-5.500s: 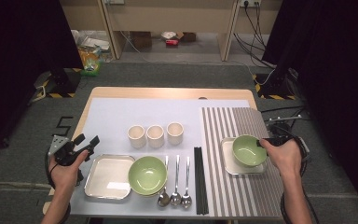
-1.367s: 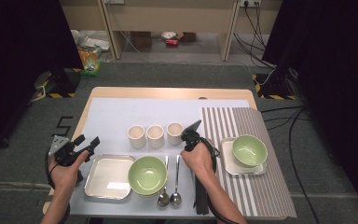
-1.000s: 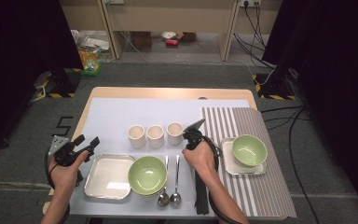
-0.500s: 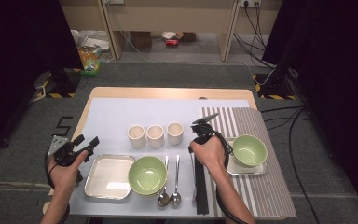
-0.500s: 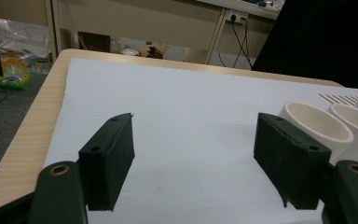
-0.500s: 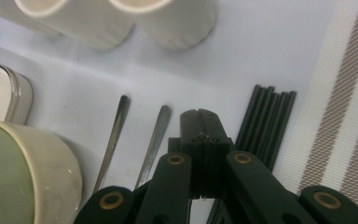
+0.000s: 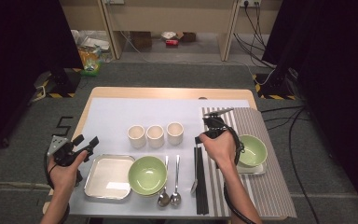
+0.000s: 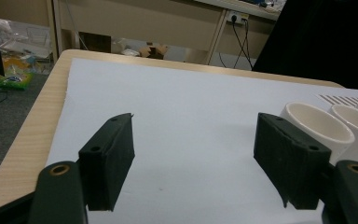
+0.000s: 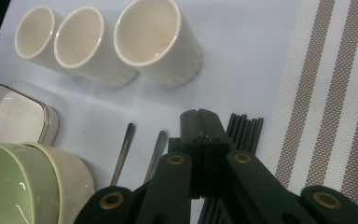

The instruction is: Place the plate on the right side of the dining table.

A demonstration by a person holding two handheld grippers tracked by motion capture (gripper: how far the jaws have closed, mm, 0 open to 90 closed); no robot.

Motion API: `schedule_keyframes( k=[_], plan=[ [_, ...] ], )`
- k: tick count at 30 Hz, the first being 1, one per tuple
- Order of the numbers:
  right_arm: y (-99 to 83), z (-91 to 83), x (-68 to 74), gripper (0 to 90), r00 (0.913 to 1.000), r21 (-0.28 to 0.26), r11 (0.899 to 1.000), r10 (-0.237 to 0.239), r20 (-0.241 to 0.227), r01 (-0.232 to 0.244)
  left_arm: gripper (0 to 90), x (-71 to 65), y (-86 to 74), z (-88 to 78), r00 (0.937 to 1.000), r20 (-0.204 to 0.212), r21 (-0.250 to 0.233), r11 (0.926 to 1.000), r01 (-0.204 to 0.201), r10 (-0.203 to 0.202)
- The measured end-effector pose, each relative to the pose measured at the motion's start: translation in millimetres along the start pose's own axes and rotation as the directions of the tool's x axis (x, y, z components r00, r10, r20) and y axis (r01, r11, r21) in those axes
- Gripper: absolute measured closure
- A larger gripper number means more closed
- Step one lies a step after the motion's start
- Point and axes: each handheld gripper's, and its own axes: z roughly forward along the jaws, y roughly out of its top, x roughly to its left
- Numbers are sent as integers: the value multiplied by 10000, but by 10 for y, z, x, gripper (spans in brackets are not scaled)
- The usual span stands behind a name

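My right gripper (image 7: 198, 139) hangs over the left edge of the striped mat (image 7: 265, 186), its jaws shut (image 9: 205, 122). A thin sliver of metal shows between the pads. A spoon (image 7: 193, 186) hangs from them toward the person, its bowl above the black chopsticks (image 7: 201, 200). Two more spoons (image 7: 169, 197) lie beside a green bowl (image 7: 148, 175) that is nested in a cream one. At the table's left edge my left gripper (image 7: 91, 141) stays level and open, with nothing between its fingers (image 8: 109, 158).
Three cream cups (image 7: 154, 135) stand in a row mid-table, close ahead of the right gripper (image 9: 144, 42). A silver tray (image 7: 108, 176) lies left of the stacked bowls. A second green bowl (image 7: 252, 150) sits on a small tray on the mat.
The right hand has moved rightward and up from beside the cups to the mat's edge, carrying the spoon. The left hand has not moved.
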Motion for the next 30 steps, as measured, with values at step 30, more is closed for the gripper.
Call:
schedule_keyframes(
  k=[30],
  plan=[
    [105, -406, -210, 900, 9998, -2551, 9667, -215, 10, 210, 280, 25, -9, -36, 9999, -99, -107, 9999, 92, -93]
  ],
)
